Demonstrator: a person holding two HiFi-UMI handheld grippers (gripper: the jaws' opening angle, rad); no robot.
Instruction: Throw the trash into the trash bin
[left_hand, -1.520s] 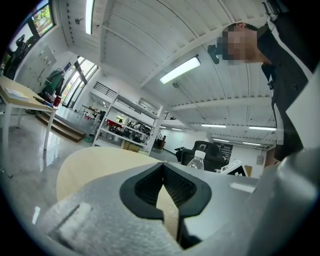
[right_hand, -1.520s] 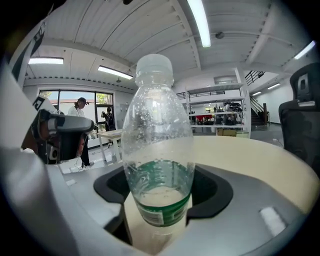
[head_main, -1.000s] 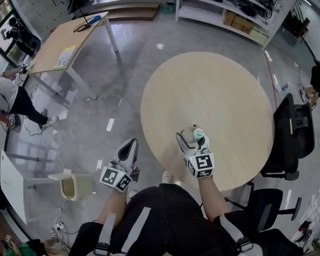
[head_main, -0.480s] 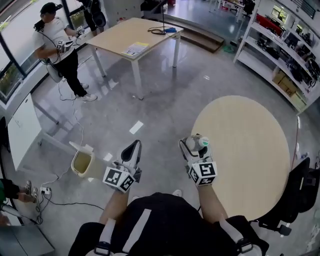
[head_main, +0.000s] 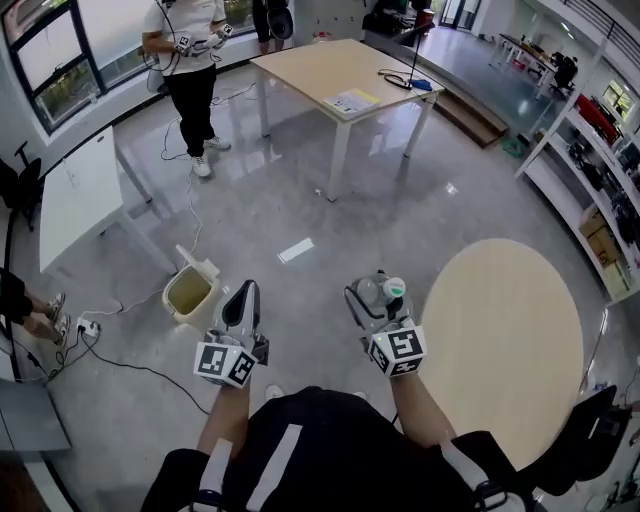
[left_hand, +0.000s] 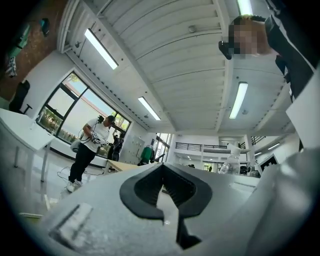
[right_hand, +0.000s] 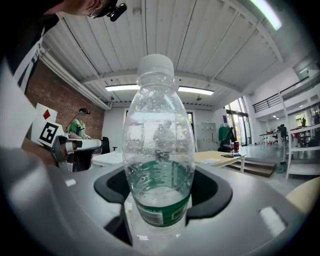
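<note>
Clear plastic bottle (right_hand: 159, 150), green-labelled, stands upright, pinched in the right tool (head_main: 372, 296); the droplets inside it show only in the right gripper view. The left tool (left_hand: 162, 187) is pressed together, empty. Just beyond it, seen from the head view alone, the open trash bin (head_main: 168, 300) sits on the floor.

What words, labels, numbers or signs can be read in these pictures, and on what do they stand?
No text reads clearly.
Green label on the bottle: print too blurred.
Sheet on the rectangular table: too small.
Marker cubes: square black-and-white patterns, no letters.
</note>
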